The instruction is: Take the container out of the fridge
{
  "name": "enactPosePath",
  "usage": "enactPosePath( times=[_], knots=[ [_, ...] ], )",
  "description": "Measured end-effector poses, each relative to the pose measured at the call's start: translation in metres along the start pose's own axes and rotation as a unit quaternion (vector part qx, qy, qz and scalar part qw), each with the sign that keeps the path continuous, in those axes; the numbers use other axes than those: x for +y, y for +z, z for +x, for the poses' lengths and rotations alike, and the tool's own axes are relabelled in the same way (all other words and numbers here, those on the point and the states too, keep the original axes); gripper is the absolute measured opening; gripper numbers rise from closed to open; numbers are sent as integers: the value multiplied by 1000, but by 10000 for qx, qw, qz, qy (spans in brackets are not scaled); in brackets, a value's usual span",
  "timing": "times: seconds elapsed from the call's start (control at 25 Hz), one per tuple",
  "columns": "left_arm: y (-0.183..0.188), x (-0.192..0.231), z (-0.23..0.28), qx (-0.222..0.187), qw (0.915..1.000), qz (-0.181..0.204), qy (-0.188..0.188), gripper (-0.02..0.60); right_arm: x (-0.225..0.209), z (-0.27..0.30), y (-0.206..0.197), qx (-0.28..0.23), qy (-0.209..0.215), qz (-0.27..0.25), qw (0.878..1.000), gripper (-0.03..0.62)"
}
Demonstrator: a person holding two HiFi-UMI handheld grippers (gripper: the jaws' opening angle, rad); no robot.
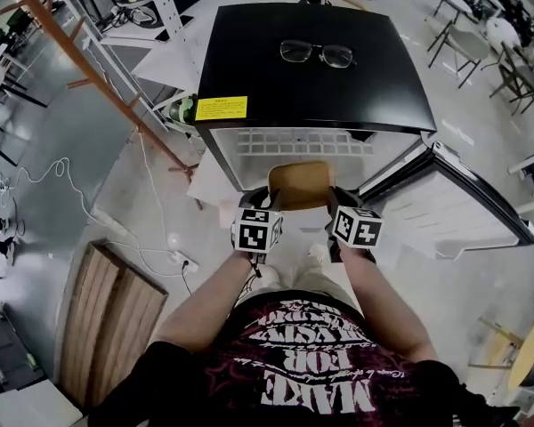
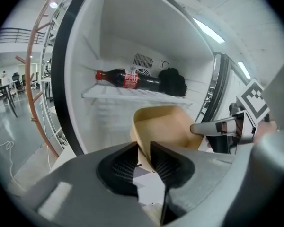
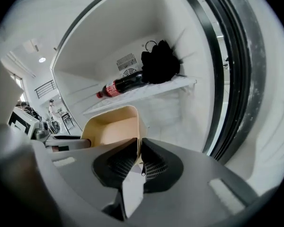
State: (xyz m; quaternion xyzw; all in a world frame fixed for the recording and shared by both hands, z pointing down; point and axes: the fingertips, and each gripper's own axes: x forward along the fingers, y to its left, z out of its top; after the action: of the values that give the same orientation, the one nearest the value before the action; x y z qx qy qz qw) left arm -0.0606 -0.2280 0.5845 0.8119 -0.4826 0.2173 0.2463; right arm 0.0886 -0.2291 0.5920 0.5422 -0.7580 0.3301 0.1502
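Left gripper [image 2: 144, 151], right gripper [image 3: 138, 149] — fingers clamping container [image 1: 300, 183] rims, open side up

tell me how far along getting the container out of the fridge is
Done: the fridge door is open, and the left gripper and right gripper clamp opposite walls of the container. In hand: it hangs before the opening, seemingly clear of the shelf. Left: carrying it away and setting it down.
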Motion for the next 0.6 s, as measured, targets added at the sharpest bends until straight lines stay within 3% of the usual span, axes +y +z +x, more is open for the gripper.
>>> enactPosePath(
  times=[0.32, 0.6],
  knots=[
    [29, 0, -33, -425, 9986, 241, 212, 51, 24, -25, 11, -267, 176, -378, 9988, 66],
    [60, -4, -65, -911, 9954, 178, 252, 37, 47, -57, 37, -754, 227, -755, 9940, 71]
  ],
)
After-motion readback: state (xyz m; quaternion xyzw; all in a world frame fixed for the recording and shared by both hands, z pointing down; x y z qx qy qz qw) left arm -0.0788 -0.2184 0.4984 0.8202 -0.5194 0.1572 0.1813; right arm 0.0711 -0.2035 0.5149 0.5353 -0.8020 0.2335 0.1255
